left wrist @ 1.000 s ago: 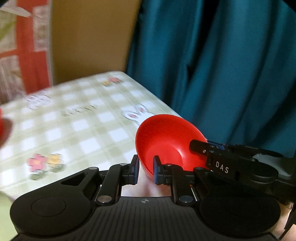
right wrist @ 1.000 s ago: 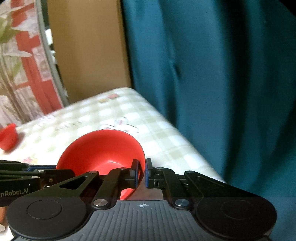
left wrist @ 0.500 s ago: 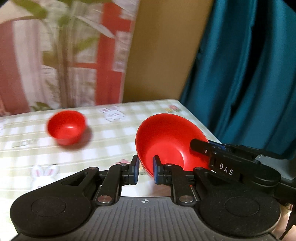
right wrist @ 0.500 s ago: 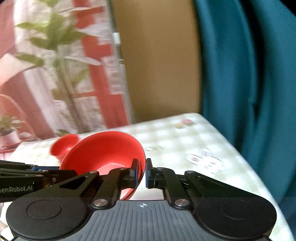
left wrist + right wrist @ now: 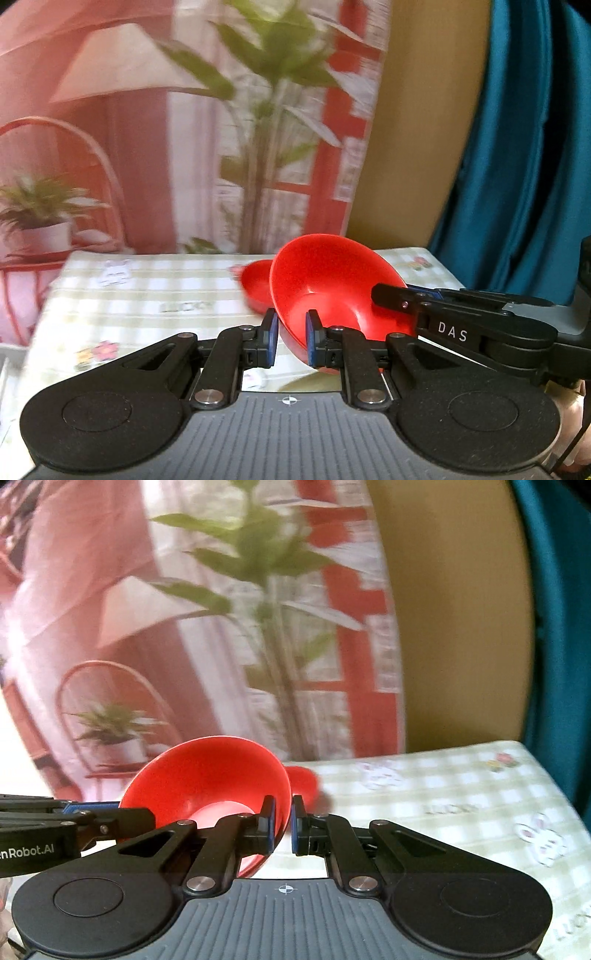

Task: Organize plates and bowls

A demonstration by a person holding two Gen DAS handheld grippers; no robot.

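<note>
A large red bowl (image 5: 332,280) hangs above the checked tablecloth, held by both grippers. My left gripper (image 5: 290,341) is shut on its near-left rim. My right gripper (image 5: 282,825) is shut on its right rim, and its fingers (image 5: 402,299) reach in from the right in the left wrist view. The same bowl fills the left centre of the right wrist view (image 5: 210,771). A small red bowl (image 5: 256,284) stands on the table just behind the large one, mostly hidden by it; its edge also shows in the right wrist view (image 5: 304,782).
The table (image 5: 147,295) has a green-and-white checked cloth with rabbit and flower prints. A printed backdrop with plants (image 5: 221,129) hangs behind it. A tan panel (image 5: 413,129) and a teal curtain (image 5: 535,147) stand at the right.
Both grippers have swung left together with the large bowl still held. The small red bowl has come from the far left to just behind the large bowl.
</note>
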